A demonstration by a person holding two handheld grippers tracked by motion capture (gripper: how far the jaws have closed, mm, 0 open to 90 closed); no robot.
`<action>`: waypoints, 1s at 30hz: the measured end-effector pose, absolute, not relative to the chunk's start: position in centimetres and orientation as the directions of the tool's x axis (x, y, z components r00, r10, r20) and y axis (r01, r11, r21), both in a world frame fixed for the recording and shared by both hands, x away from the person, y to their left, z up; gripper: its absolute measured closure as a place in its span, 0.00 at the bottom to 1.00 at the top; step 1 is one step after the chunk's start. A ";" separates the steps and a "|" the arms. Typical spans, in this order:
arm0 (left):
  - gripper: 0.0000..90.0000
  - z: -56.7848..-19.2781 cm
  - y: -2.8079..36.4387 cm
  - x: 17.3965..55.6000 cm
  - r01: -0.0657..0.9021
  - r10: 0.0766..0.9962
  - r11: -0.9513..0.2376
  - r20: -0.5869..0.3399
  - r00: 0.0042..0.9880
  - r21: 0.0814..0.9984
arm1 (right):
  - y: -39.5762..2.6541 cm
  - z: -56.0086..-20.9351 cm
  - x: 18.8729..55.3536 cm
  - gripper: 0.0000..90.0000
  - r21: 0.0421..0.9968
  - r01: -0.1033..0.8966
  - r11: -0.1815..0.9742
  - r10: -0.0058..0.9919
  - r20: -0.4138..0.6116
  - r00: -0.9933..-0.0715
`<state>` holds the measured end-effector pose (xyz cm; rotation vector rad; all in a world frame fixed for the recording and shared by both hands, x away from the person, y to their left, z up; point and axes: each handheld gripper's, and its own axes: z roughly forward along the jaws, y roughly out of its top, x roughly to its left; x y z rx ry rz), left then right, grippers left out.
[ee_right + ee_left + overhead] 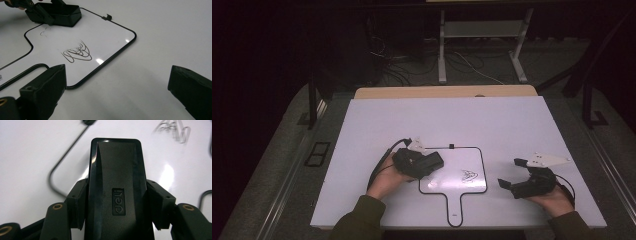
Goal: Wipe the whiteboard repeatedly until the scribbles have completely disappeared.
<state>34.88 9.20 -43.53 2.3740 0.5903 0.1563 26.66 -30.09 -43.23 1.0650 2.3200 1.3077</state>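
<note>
A small handled whiteboard (pixel 462 160) with a black rim lies flat on the white table, a dark scribble (pixel 469 175) near its right side. My left gripper (pixel 424 164) is shut on a black "deli" board eraser (pixel 116 185), gripping its two long sides and holding it over the board's upper left corner, left of the scribble (pixel 175 132). In the right gripper view the eraser (pixel 65 13) sits at the board's far corner, apart from the scribble (pixel 77 53). My right gripper (pixel 510 172) rests to the right of the board, jaws wide open with nothing between them (pixel 117 87).
The white tabletop (pixel 512 125) has bare room behind and to the right of the board. A small black clip (pixel 451 146) sits on the board's far rim. A wooden edge (pixel 442 91) runs along the table's back, with dark floor, cables and a frame beyond.
</note>
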 end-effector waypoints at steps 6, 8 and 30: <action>0.44 -43.5 8.6 34.0 0.351 0.426 -0.684 -0.041 0.904 0.640 | -30.1 -43.2 26.7 0.01 0.824 0.466 0.322 0.713 0.113 -0.692; 0.44 -43.5 8.1 33.5 0.337 0.406 -0.691 -0.042 0.913 0.640 | -30.1 -43.3 26.7 0.01 0.824 0.466 0.323 0.713 0.112 -0.692; 0.44 -43.5 7.0 32.3 0.308 0.356 -0.703 -0.058 0.933 0.641 | -30.1 -43.2 26.7 0.01 0.825 0.467 0.319 0.713 0.116 -0.691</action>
